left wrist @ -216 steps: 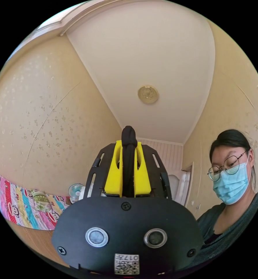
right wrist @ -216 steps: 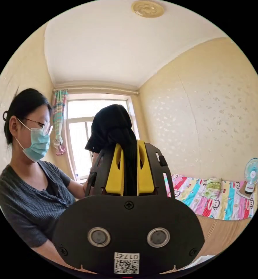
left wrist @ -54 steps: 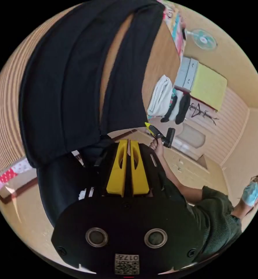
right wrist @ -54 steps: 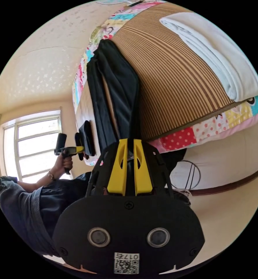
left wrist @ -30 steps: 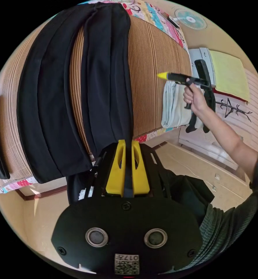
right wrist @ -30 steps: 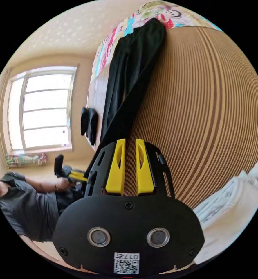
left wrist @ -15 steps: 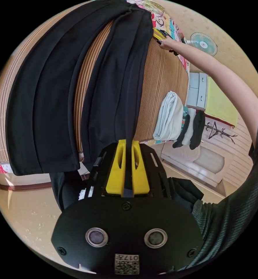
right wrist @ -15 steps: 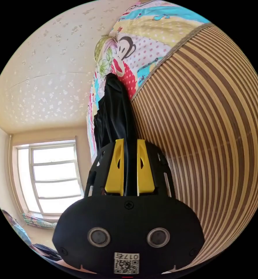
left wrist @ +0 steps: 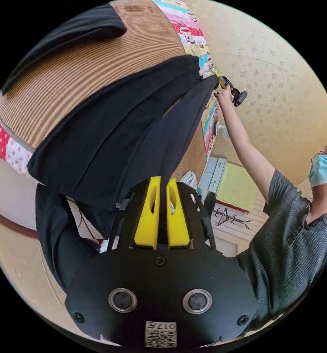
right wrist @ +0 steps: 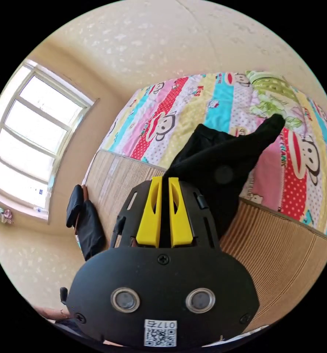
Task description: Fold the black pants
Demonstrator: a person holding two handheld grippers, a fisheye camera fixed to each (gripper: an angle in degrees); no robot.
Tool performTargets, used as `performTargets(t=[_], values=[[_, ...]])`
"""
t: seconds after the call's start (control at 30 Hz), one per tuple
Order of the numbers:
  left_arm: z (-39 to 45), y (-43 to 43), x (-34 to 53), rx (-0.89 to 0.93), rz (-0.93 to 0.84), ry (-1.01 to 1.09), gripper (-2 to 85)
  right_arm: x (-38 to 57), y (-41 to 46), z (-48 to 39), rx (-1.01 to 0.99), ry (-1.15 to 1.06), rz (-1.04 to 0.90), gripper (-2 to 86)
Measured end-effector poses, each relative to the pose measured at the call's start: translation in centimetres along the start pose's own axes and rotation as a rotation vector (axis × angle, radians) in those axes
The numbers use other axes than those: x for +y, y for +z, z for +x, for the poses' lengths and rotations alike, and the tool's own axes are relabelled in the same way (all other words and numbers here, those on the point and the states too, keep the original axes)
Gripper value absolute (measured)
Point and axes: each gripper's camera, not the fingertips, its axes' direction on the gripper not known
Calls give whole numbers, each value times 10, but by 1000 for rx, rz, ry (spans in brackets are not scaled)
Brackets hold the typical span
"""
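With one leg of the pants [left wrist: 108,136] clamped at its ends by the left gripper [left wrist: 159,184] and right gripper [right wrist: 162,184], the rest lying on the mat [left wrist: 78,70], both ends should be kept taut and level while the leg is laid over.

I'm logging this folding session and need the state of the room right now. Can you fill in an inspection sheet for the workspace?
Surface: bed topped with a striped mat; cartoon-print sheet along its far edge.
Job's things: black pants spread lengthwise on the mat, one end hanging off the near edge.
Clutter: another dark garment folded on the mat near the window.
Grippers: left gripper shut on the pants' near end; right gripper shut on the far end, lifted.
Cables: nothing seen.
Surroundings: patterned wall, cabinet, the person's arm.
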Motion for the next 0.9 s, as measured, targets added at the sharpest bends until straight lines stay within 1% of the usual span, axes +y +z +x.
performTargets(t=[0.03, 0.1, 0.13, 0.2, 0.27, 0.3, 0.37, 0.4, 0.43, 0.47, 0.53, 0.57, 0.63, 0.67, 0.73, 0.83, 0.9], values=[[-7, -3, -5, -24, 8, -19, 30, 2, 10, 2, -19, 6, 4, 35], [-29, -15, -25, -133, 29, -36, 36, 19, 14, 9, -51, 47, 40, 41], [-34, -17, -30, -163, 25, -39, 37, 36, 16, 13, -106, 42, 36, 46], [-47, -19, -50, -289, -26, -28, 35, 76, 18, 17, -179, -10, -1, 56], [-48, -17, -61, -342, -80, 28, 33, 150, 27, 25, -214, -12, -125, 64], [-48, -15, -67, -360, -109, 64, 32, 170, 29, 28, -225, -1, -157, 65], [-46, -13, -75, -385, -154, 108, 31, 257, 44, 30, -332, 68, -271, 70], [-44, -13, -79, -413, -182, 134, 31, 280, 50, 27, -354, 78, -312, 71], [-43, -13, -82, -427, -194, 146, 31, 322, 62, 18, -354, 94, -397, 74], [-41, -13, -86, -450, -218, 171, 30, 361, 72, 7, -307, 126, -457, 81], [-38, -14, -92, -469, -257, 201, 29, 409, 84, -9, -265, 183, -502, 95], [-36, -15, -95, -479, -280, 216, 28, 433, 92, -18, -279, 229, -517, 100], [-33, -17, -100, -489, -313, 238, 26, 460, 101, -30, -306, 313, -531, 92], [-31, -18, -103, -491, -337, 256, 25, 472, 102, -36, -287, 368, -526, 77], [-27, -21, -107, -494, -381, 283, 21, 480, 89, -45, -254, 407, -459, 50], [-16, -36, -111, -493, -425, 340, 14, 478, 58, -60, -246, 433, -365, 32], [1, -58, -108, -426, -425, 437, 11, 475, 41, -72, -255, 423, -315, 24]])
